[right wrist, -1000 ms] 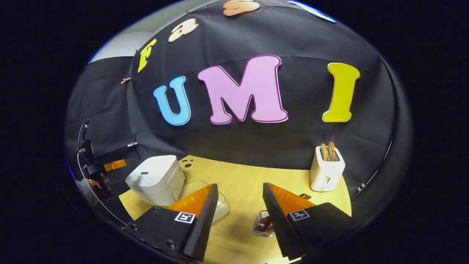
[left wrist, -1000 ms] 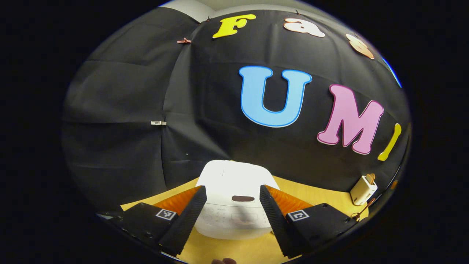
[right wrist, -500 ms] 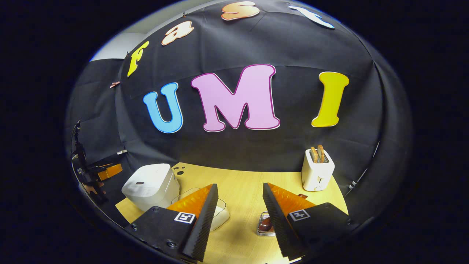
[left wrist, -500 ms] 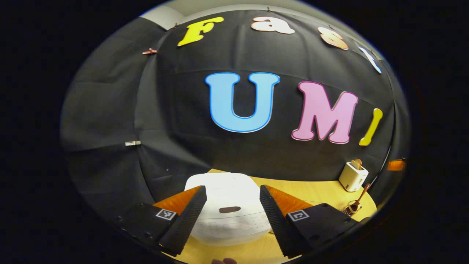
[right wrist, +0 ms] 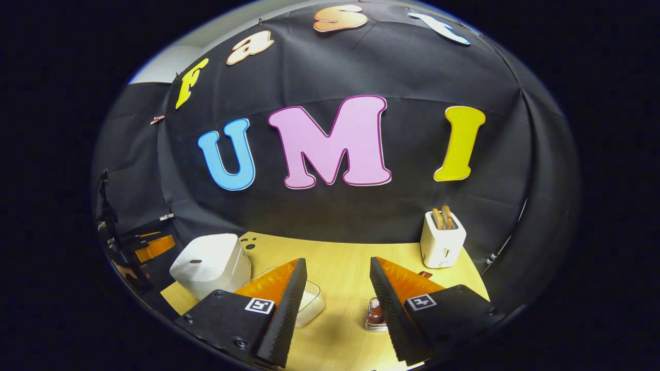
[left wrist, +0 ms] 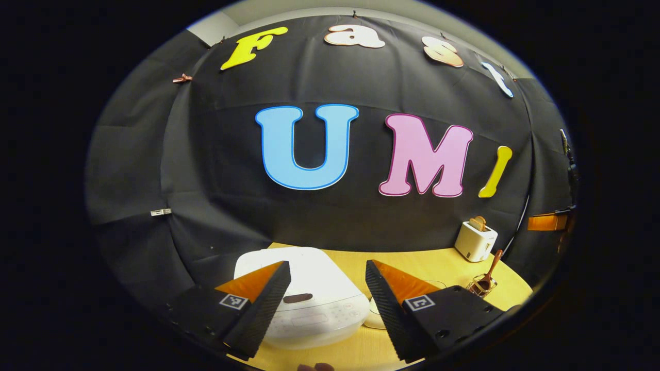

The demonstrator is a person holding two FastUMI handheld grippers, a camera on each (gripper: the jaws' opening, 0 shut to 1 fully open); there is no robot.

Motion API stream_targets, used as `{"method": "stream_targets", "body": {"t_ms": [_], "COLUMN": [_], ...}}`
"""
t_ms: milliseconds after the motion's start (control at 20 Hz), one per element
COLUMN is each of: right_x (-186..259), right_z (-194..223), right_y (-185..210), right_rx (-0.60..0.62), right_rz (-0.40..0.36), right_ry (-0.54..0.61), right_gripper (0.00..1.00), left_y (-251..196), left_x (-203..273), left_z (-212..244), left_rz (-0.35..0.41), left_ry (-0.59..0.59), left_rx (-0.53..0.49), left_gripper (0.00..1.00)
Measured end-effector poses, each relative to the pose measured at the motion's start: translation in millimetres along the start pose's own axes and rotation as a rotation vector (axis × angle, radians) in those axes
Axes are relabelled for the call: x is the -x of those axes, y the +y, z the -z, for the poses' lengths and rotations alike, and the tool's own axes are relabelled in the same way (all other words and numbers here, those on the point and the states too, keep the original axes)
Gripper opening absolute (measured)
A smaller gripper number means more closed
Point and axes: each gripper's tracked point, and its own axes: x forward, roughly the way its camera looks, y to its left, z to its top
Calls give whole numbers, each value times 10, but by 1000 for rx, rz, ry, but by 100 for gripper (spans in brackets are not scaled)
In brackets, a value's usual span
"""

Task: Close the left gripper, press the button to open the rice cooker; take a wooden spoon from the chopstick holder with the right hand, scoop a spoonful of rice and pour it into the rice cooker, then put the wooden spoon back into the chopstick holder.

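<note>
The white rice cooker [left wrist: 314,288] stands shut on the yellow table, its dark lid button [left wrist: 298,298] facing me. My left gripper [left wrist: 327,265] hovers open above and in front of it, touching nothing. The wooden spoon [left wrist: 493,263] stands in a small glass chopstick holder [left wrist: 479,286] at the right. In the right gripper view, the rice cooker [right wrist: 209,263] sits at the left and a clear rice container [right wrist: 311,304] lies beside it. My right gripper [right wrist: 336,260] is open and empty above the table; the chopstick holder [right wrist: 374,315] peeks out by its right finger.
A white toaster [right wrist: 442,239] with bread slices stands at the back right, and the same toaster [left wrist: 475,239] appears small in the left gripper view. The left gripper [right wrist: 154,247] and a hand show at the far left edge. Bare table [right wrist: 340,257] lies between cooker and toaster.
The left gripper view has swung rightward, so the rice cooker slid left and lower and the spoon holder came into sight. The right gripper pulled back slightly. Both stayed open.
</note>
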Motion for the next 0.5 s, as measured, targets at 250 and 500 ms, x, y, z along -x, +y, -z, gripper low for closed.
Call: {"method": "stream_targets", "body": {"t_ms": [250,500], "right_x": [-9,-57], "right_z": [25,83], "right_y": [29,59], "right_rx": [11,14], "right_rz": [-9,-26], "right_ry": [11,34], "right_gripper": [77,77], "left_y": [-80,-121], "left_x": [-25,-46], "left_z": [-13,-29], "left_rz": [17,13], "left_ry": [-3,-7], "left_rx": [4,7], "left_gripper": [94,94]}}
